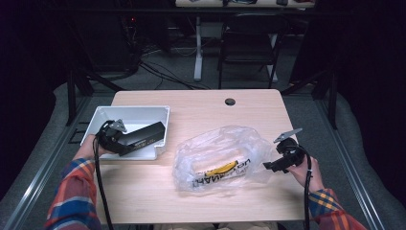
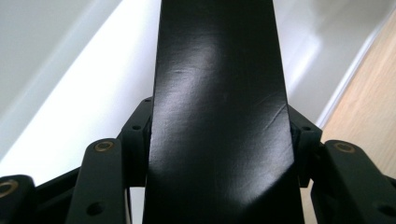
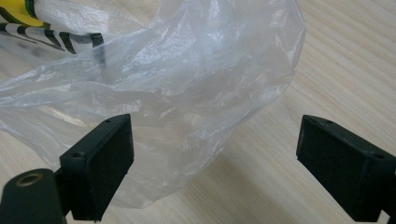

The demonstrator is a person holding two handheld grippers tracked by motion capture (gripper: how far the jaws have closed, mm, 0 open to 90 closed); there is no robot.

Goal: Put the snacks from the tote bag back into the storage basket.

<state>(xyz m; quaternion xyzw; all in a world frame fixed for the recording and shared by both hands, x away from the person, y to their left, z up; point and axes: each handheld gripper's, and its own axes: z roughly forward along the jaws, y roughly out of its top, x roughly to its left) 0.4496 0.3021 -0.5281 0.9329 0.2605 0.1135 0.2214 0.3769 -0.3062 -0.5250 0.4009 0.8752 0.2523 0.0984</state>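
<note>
Dark room, pale wooden table (image 1: 201, 115), white tray (image 1: 131, 115), clear bag (image 1: 215, 148).

From my station, the only lettering I could half read was the black block print on the clear plastic bag (image 1: 220, 158) lying on the counter (image 1: 201, 110). It ran upside down in the high view, beside a yellow mark, and I couldn't spell it out for certain. The black box (image 1: 143, 136) carried a small pale line of print on its side, too tiny for me to read.
</note>
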